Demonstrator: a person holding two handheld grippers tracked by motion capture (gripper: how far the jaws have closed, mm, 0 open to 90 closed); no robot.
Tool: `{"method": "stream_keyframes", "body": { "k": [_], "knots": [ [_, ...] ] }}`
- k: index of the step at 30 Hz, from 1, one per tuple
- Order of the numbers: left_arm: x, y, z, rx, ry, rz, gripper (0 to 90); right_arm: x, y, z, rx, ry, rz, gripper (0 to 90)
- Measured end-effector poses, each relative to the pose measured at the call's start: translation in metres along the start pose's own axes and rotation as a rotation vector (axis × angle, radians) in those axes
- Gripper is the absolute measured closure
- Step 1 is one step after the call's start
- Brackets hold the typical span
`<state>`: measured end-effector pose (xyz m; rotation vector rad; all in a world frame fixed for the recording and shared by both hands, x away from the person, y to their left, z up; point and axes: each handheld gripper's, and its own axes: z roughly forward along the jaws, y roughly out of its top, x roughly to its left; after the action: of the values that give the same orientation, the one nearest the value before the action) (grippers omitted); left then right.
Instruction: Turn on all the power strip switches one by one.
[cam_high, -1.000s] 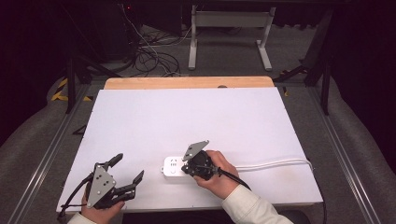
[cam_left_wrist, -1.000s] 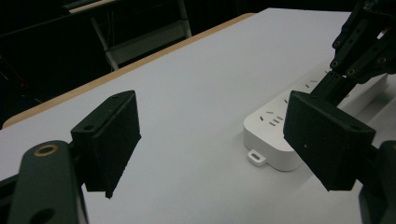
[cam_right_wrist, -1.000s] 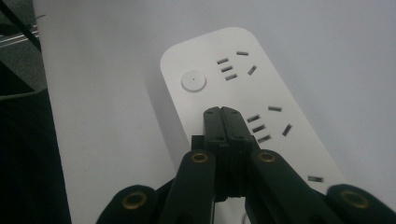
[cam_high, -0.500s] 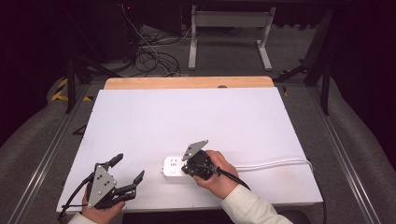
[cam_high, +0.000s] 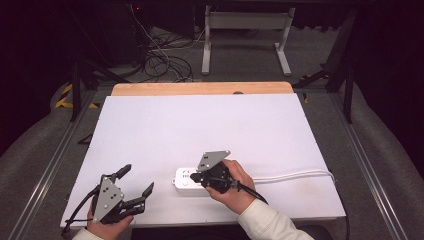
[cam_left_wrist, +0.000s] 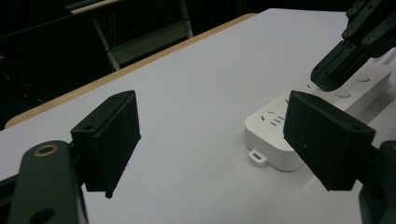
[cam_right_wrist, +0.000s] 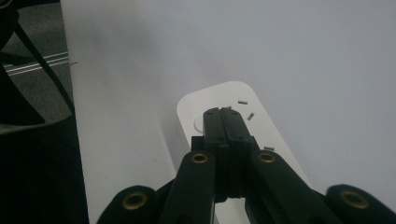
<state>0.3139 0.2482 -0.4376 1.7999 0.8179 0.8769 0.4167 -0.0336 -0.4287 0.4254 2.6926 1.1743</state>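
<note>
On power strip (cam_high: 187, 181): closed right hand-held gripper (cam_high: 196, 178)

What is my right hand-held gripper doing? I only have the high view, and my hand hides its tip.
Observer: In the right gripper view, the right hand-held gripper has its jaws shut together, tip over a round button on the white plastic power strip.
Operator: Anything clamped between them?
Observer: Nothing; the pads meet each other.
Operator: And the left one?
Observer: The left gripper view shows the left hand-held gripper open wide, short of the strip's end with its small mounting tab.
</note>
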Motion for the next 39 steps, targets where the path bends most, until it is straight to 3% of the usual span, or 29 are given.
{"method": "stream_keyframes", "body": {
  "k": [16, 39],
  "knots": [
    [0.001, 0.0, 0.0, -0.001, -0.002, 0.002, 19.0, 0.004, 0.009, 0.029, 0.002, 0.062, 0.003, 90.0],
    [0.001, 0.0, 0.0, 0.0, -0.001, 0.003, 19.0, 0.002, 0.007, 0.045, 0.064, 0.051, 0.014, 90.0]
  ]
}}
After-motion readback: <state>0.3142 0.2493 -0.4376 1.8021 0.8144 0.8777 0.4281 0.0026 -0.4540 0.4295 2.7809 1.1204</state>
